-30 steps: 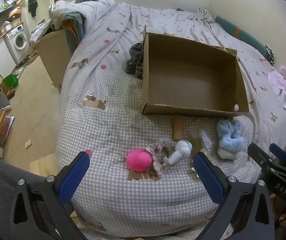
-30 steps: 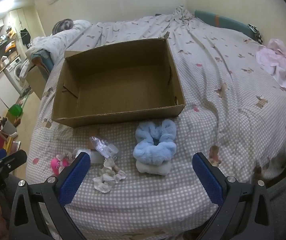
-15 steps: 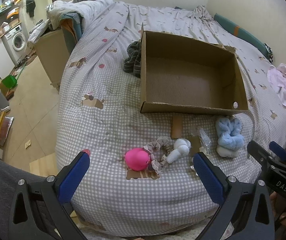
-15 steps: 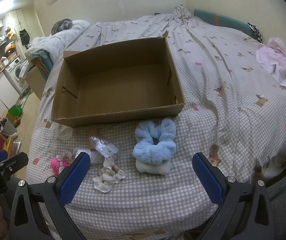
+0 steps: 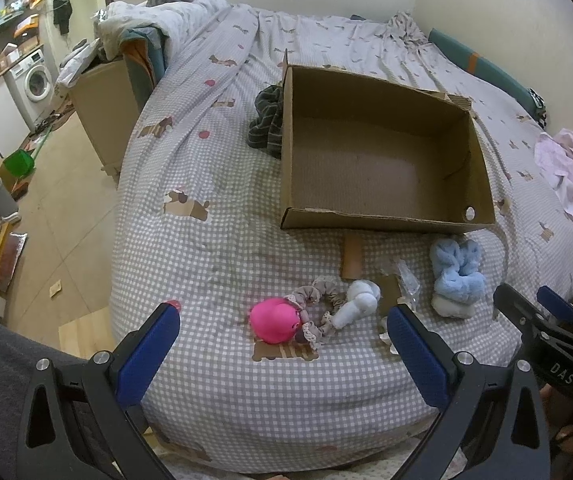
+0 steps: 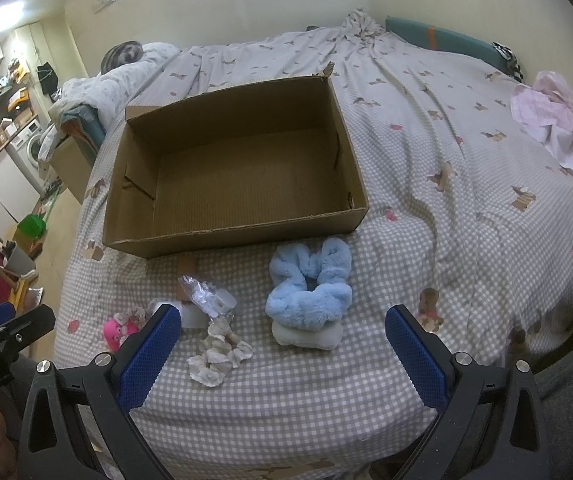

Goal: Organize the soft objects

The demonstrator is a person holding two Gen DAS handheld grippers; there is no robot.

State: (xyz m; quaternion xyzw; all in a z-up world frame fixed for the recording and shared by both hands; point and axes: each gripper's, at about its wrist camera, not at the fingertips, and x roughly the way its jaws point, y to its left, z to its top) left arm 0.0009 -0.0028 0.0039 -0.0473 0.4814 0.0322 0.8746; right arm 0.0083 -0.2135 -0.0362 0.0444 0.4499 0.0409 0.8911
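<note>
Bed [image 5: 214, 360] with grey-and-white checked cover, dog motifs. Plain pale walls behind. Off the bed's left edge: tan floor, a washing machine [image 5: 34, 80], a green dustpan [image 5: 18, 162], a second cardboard carton [image 5: 104, 120] piled with bedding. Pink clothing [image 6: 554, 116] bunched at the bed's right edge.

Open cardboard box [image 6: 126, 204] sits mid-bed, nothing visible inside. Dark striped cloth [image 5: 266, 124] lies against its left wall.

Soft things lie in a row between the box's near wall and the bed's near edge:
- pink plush toy [image 5: 275, 320], toward the left, touching a beige frilled scrunchie [image 5: 318, 304]
- white rolled item [image 5: 356, 304] just beside that scrunchie
- crinkled clear plastic bag [image 6: 206, 294] and a brown cardboard strip [image 5: 351, 256] near the middle
- white frilled scrunchie [image 6: 218, 358] closest to the near edge
- blue fluffy scrunchie [image 6: 310, 284] resting on a small white pad [image 6: 306, 334], toward the right, just short of the box's near right corner

Left gripper [image 5: 284, 334]: jaws spread wide, nothing between them, hovering over the near edge above the pink toy. Right gripper [image 6: 280, 334]: likewise wide apart, holding nothing, above the near edge with the blue scrunchie ahead.
</note>
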